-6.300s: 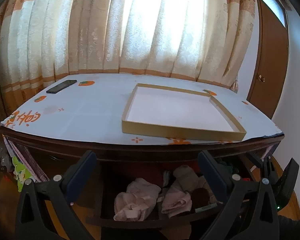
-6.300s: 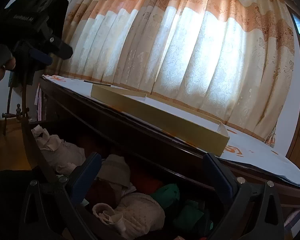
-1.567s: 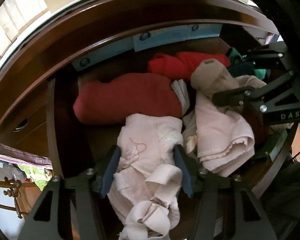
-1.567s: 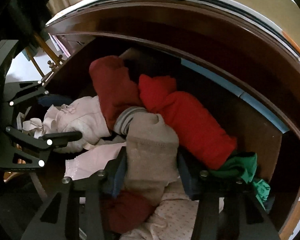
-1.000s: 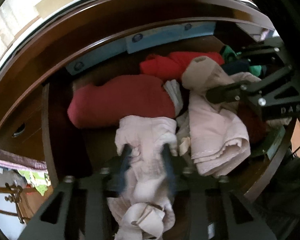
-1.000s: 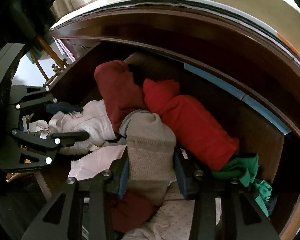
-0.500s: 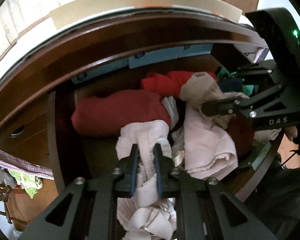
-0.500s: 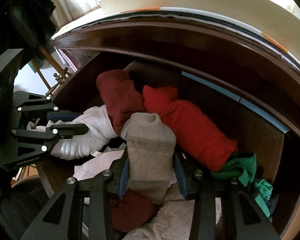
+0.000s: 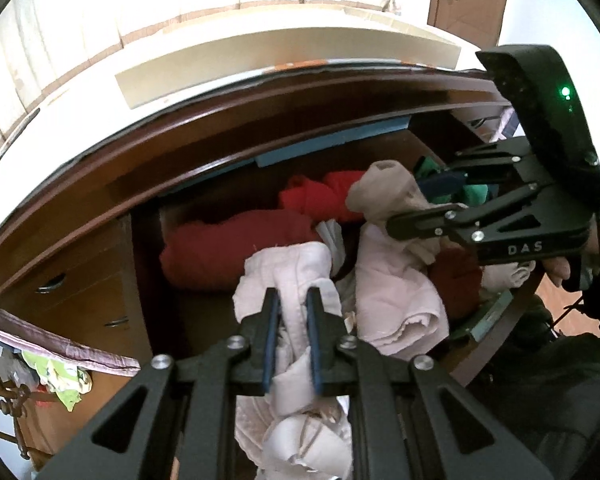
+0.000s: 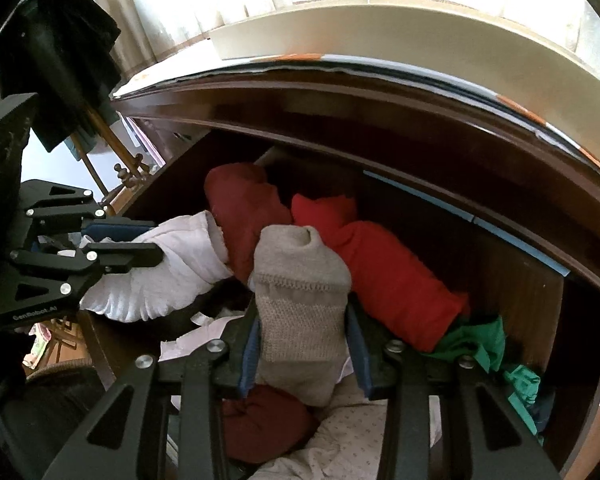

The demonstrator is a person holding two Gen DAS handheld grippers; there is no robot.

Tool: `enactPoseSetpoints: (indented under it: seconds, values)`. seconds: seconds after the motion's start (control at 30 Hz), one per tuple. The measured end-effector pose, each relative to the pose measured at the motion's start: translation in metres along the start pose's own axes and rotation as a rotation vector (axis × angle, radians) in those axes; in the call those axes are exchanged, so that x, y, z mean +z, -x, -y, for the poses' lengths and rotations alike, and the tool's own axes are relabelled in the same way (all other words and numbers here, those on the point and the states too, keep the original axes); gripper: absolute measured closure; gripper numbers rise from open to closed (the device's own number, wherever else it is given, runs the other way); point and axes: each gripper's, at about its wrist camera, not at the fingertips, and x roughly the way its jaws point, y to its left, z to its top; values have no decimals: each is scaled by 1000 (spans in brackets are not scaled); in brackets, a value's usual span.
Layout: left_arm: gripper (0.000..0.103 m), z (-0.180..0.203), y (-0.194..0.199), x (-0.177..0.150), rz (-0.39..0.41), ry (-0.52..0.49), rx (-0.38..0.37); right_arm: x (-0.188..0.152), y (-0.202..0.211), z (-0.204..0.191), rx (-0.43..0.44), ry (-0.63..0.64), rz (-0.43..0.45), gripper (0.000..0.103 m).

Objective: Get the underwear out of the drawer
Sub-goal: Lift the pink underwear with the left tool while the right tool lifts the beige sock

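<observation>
Drawer (image 9: 204, 328): pink underwear (image 9: 288, 276) between left tongs (image 9: 291, 312)

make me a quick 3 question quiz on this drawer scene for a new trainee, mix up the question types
1. True or false: the left gripper is clamped on the pale pink garment.
2. What does the right gripper have between its fingers? A) the bright red bundle B) the beige knitted piece C) the green cloth
3. Fill in: a shallow box sits on the ____, above the open drawer.

Key
1. True; the pink fabric bulges out around the fingers.
2. B, the beige knitted piece; the bright red bundle and the green cloth lie beside it.
3. Desktop; the shallow box rests above the open drawer.
</observation>
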Motion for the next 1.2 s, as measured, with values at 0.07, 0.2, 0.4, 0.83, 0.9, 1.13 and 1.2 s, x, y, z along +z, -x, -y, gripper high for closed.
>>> enactPoseSetpoints:
  seconds: [0.07, 0.2, 0.4, 0.83, 0.9, 1.13, 1.2]
  values:
    - [93, 0, 4, 0, 9, 2, 0, 0, 1, 0, -1, 2, 8, 64]
    - [93, -3, 15, 3, 51, 15, 2, -2, 7, 2, 1, 6, 47, 65]
    - [93, -6, 25, 5, 140, 36, -35, -5, 16, 2, -6, 12, 93, 66]
    - [93, -7, 40, 6, 270, 57, -31, -9, 32, 0, -21, 12, 181, 66]
    - [93, -9, 41, 8, 285, 59, -32, -10, 35, -1, -25, 15, 199, 66]
    - [93, -9, 53, 9, 360, 59, -28, -15, 44, -1, -33, 24, 252, 66]
    - [93, -8, 56, 9, 377, 54, -29, -16, 46, 0, -35, 26, 268, 66]
